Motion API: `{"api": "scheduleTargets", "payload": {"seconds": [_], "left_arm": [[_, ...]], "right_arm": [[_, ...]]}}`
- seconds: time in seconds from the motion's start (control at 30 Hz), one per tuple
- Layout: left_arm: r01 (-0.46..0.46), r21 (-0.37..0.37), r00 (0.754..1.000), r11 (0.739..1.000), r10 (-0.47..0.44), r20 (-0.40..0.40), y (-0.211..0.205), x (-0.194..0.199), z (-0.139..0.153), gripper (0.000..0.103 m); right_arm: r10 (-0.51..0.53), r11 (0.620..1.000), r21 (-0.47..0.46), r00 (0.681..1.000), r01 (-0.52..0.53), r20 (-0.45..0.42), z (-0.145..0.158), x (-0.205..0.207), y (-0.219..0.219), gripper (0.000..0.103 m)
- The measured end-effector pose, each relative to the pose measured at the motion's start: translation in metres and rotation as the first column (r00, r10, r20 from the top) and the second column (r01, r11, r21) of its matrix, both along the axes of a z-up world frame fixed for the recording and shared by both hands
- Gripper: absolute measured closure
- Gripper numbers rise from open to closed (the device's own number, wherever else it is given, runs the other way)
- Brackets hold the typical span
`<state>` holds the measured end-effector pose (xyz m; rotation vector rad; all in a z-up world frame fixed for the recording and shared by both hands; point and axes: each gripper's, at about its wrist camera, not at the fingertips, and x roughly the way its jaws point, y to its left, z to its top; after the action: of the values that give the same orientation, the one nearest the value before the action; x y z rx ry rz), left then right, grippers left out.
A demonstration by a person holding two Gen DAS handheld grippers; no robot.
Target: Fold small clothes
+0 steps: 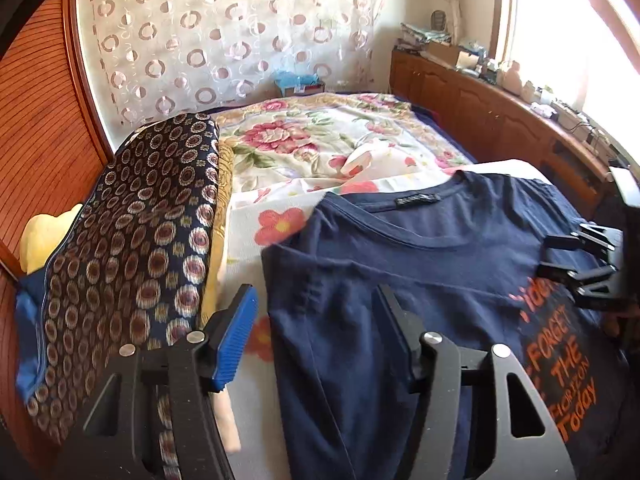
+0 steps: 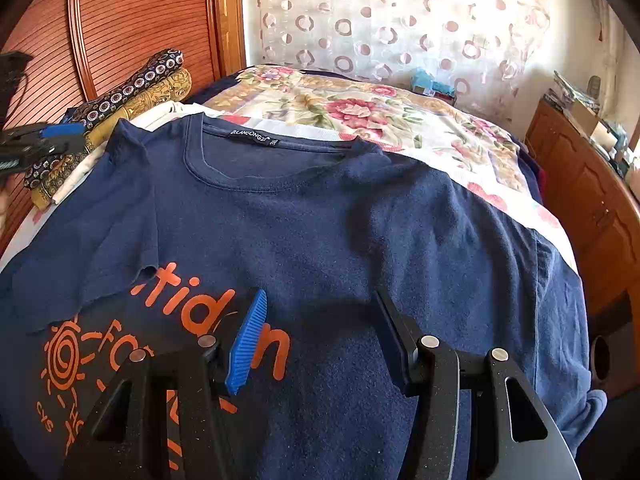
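Lying flat on bed [image 2: 400,120], print up, collar away: shirt [image 2: 320,240], spread so both sides can be reached; left sleeve [image 2: 88,232] already turned in over print. Hovering at left edge, spread wide, gripping nothing: left gripper [image 1: 316,332]. Hanging over chest, likewise spread and empty, likely for right sleeve: right gripper [image 2: 320,336]

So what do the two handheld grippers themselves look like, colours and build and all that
Both match. The left gripper and right gripper have matte black frames with triangular cutouts and round silver pivot pins. Each carries one ribbed blue finger pad opposite a plain black one. No cables, markings or sleeves show.
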<state>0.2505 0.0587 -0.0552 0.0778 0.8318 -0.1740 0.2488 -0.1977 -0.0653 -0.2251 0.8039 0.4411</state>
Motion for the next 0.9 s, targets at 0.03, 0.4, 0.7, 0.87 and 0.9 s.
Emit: {"api": "scheduleTargets", "payload": {"seconds": [0.03, 0.4, 0.7, 0.87, 0.9], "left_arm": [[-0.004, 0.003, 1.0, 1.0, 0.004, -0.007, 0.001, 0.005, -0.001, 0.043], [0.007, 0.043, 0.996, 0.999, -0.003, -0.089, -0.009, 0.037, -0.019, 0.043], [0.021, 0.099, 0.991, 0.995, -0.007, -0.132, -0.011, 0.052, -0.029, 0.072], [0.037, 0.107, 0.993, 0.994, -0.025, -0.118, -0.009, 0.05, -0.025, 0.094], [0.034, 0.117, 0.994, 0.992, -0.022, -0.103, -0.007, 0.049, -0.02, 0.094]], "right_arm": [[-0.001, 1.0, -0.005, 1.0, 0.001, 0.004, -0.001, -0.003, 0.002, 0.047], [0.0, 1.0, -0.001, 1.0, 0.0, 0.006, -0.003, -0.005, -0.003, 0.046], [0.003, 1.0, 0.005, 1.0, -0.003, 0.002, -0.004, -0.003, -0.003, 0.045], [0.003, 1.0, 0.006, 1.0, -0.003, 0.002, -0.004, -0.003, -0.003, 0.045], [0.003, 1.0, 0.006, 1.0, -0.003, 0.002, -0.004, -0.003, -0.003, 0.045]]}}
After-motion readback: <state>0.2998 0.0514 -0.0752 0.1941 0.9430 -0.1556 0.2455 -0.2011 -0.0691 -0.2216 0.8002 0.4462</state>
